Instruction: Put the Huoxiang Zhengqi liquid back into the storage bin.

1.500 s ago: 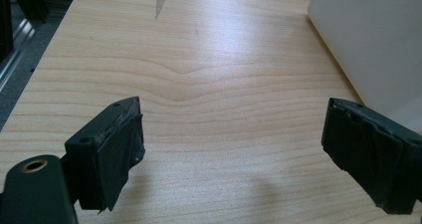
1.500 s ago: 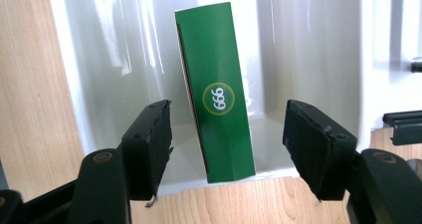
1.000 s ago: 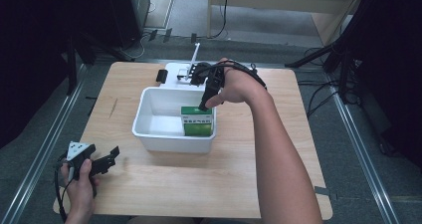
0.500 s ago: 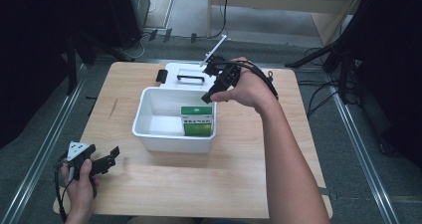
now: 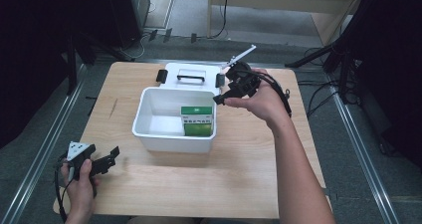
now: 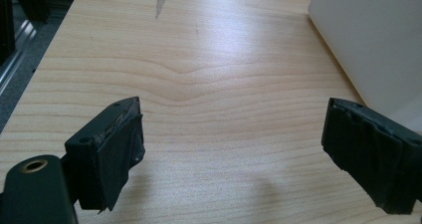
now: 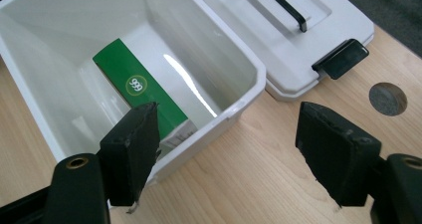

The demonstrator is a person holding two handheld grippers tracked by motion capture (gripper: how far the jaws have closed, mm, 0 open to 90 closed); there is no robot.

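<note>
A white bin (image 5: pixel 171 140) stands mid-table with a green box (image 5: pixel 197 120) upright against its right wall. My right gripper (image 5: pixel 224 95) hovers over the bin's far right corner. In the right gripper view, the right gripper (image 7: pixel 229 144) is open. Its jaws have just been opening and nothing is between them. That view looks down on the green box (image 7: pixel 144 92) inside the bin (image 7: pixel 249 79). My left gripper (image 5: pixel 110 157) rests low at the table's front left. In its own view the left gripper (image 6: pixel 231 149) is open over bare wood.
The bin's white lid (image 5: pixel 191 72) with a black handle and latches lies flat behind the bin, and its near latch (image 7: pixel 341 58) shows close to my right jaw. A round hole (image 7: pixel 388 98) is in the wooden table (image 5: pixel 199 184). The bin's wall (image 6: pixel 378 40) stands right of my left gripper.
My right gripper has moved right, from above the green box to the bin's far right corner, and its jaws have spread. The box stays in the bin. The left hand is still.
</note>
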